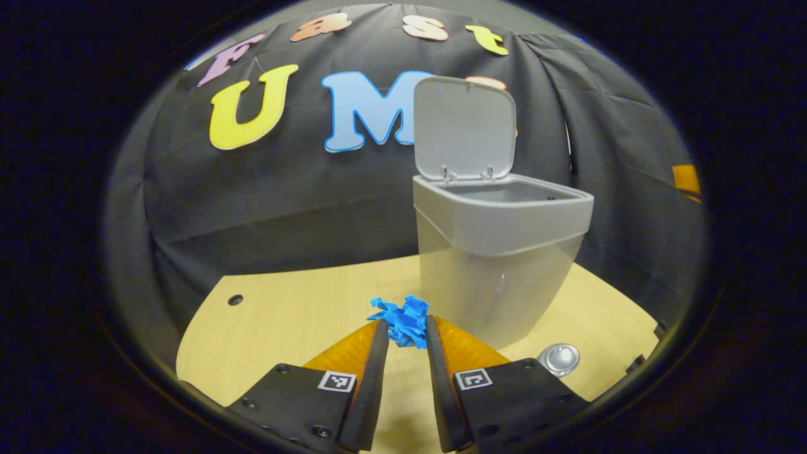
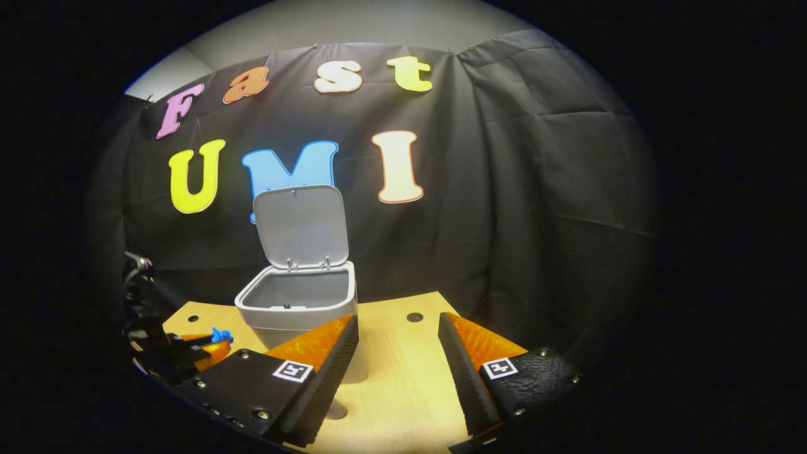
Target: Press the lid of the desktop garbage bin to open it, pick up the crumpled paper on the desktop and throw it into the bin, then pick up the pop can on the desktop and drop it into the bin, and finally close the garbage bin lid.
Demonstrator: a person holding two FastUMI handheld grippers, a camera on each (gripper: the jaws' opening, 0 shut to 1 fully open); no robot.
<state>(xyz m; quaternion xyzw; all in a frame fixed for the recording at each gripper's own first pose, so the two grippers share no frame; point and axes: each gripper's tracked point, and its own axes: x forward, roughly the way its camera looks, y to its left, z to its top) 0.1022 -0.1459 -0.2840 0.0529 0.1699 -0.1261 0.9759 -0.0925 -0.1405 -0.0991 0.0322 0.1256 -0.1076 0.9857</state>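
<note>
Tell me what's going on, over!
Left gripper shut on blue crumpled paper, low over desk. Right gripper open, holding nothing. Bin lid up. Pop can standing beside bin. Nothing blocking.

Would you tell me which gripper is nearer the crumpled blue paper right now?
Left. The left gripper has the crumpled paper between its fingertips; the right gripper hangs open beside the bin, well away.

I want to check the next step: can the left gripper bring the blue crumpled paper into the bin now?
Probably yes. The left gripper has the crumpled paper between its fingers, the lid stands upright and the bin mouth is open. It must only lift over the rim.
</note>
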